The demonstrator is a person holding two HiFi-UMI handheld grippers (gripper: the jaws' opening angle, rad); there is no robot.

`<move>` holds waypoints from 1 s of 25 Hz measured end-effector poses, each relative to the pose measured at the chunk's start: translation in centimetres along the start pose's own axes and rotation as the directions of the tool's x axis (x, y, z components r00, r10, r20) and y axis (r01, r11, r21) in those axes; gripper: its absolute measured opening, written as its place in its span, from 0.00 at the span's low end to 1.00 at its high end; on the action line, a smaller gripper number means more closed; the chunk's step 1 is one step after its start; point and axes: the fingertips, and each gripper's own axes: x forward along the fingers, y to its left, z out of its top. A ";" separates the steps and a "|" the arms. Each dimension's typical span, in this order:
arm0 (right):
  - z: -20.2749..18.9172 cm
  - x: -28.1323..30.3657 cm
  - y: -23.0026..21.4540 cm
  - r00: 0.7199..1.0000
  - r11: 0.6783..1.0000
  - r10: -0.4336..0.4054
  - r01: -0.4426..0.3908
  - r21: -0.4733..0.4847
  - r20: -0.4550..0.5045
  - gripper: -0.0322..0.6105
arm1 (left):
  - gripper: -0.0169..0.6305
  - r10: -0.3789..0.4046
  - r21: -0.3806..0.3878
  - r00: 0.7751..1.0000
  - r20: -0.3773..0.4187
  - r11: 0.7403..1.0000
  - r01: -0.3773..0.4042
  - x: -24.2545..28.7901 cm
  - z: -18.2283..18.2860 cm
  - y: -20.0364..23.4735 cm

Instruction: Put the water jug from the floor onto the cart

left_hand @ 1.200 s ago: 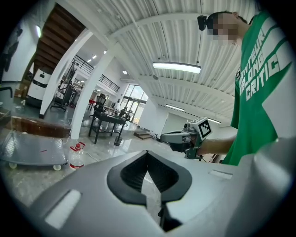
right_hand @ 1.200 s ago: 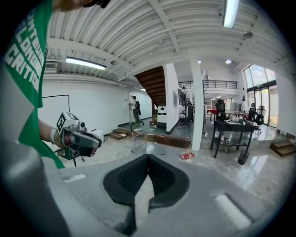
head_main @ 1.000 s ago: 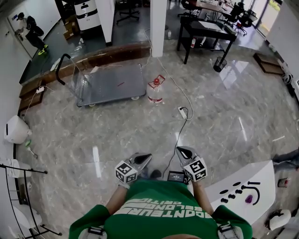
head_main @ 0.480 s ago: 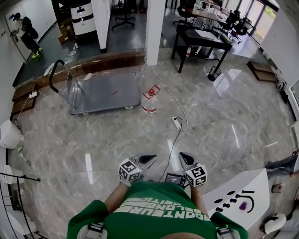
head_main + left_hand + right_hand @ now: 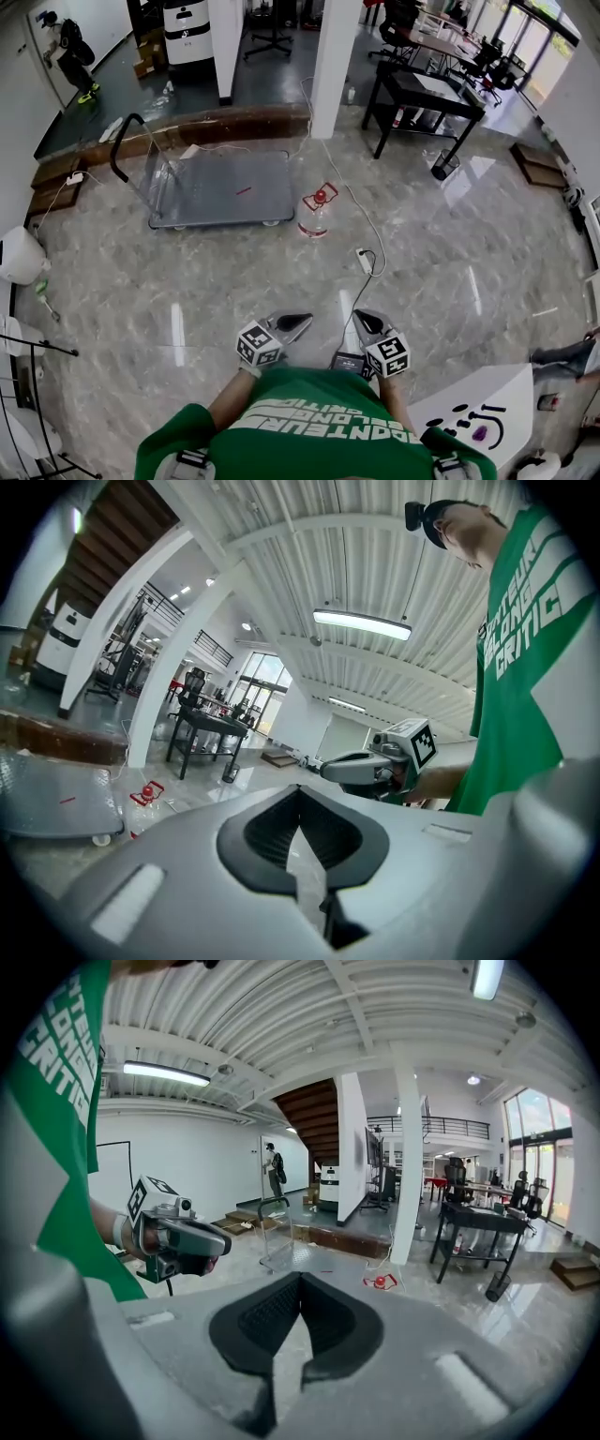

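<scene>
Item: water jug (image 5: pixel 315 214), clear, red cap, standing on the floor; long axis upright.
Bearing from jaws: straight ahead of the person and well apart, across open floor, a little to the left gripper's side of the midline.
Left gripper (image 5: pixel 292 324): jaws clenched together, nothing between them, pointing ahead near level.
Right gripper (image 5: pixel 364 322): jaws pressed together, empty, tilted somewhat downward.
Nearer hand: left, by a small margin, as judged from the head view.
Destination: cart (image 5: pixel 220 187), flat deck bare, just beside the jug on its left, handle at the far left end.
Obstacle: power strip (image 5: pixel 364 261) and its cable, lying between the person and the jug.
</scene>
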 end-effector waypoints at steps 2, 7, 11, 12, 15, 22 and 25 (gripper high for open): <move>0.4 1.1 0.2 1.000 1.000 0.013 -0.013 -0.008 -0.008 0.04 | 0.04 0.012 -0.007 1.000 0.006 1.000 -0.012 -0.5 0.1 1.0; 1.8 3.9 0.8 0.999 0.998 0.045 -0.045 -0.033 -0.023 0.04 | 0.04 0.044 -0.025 0.999 0.028 0.999 -0.043 -2.2 0.6 3.3; 3.3 6.4 2.0 0.997 0.996 0.070 -0.071 -0.050 -0.030 0.04 | 0.04 0.067 -0.036 0.997 0.040 0.997 -0.066 -4.1 1.2 5.5; 3.5 7.0 2.5 0.996 0.995 0.077 -0.079 -0.056 -0.034 0.04 | 0.04 0.073 -0.039 0.996 0.043 0.997 -0.071 -4.6 1.3 6.0; 4.2 8.6 3.6 0.994 0.992 0.093 -0.097 -0.085 -0.050 0.04 | 0.04 0.090 -0.042 0.995 0.050 0.995 -0.088 -6.1 1.5 7.6; 4.3 11.1 5.7 0.991 0.988 0.112 -0.119 -0.094 -0.080 0.04 | 0.04 0.118 -0.031 0.992 0.040 0.993 -0.117 -9.0 1.8 11.5; 3.9 11.5 6.3 0.989 0.988 0.114 -0.123 -0.090 -0.095 0.04 | 0.04 0.131 -0.043 0.990 0.049 0.991 -0.129 -9.9 1.9 12.2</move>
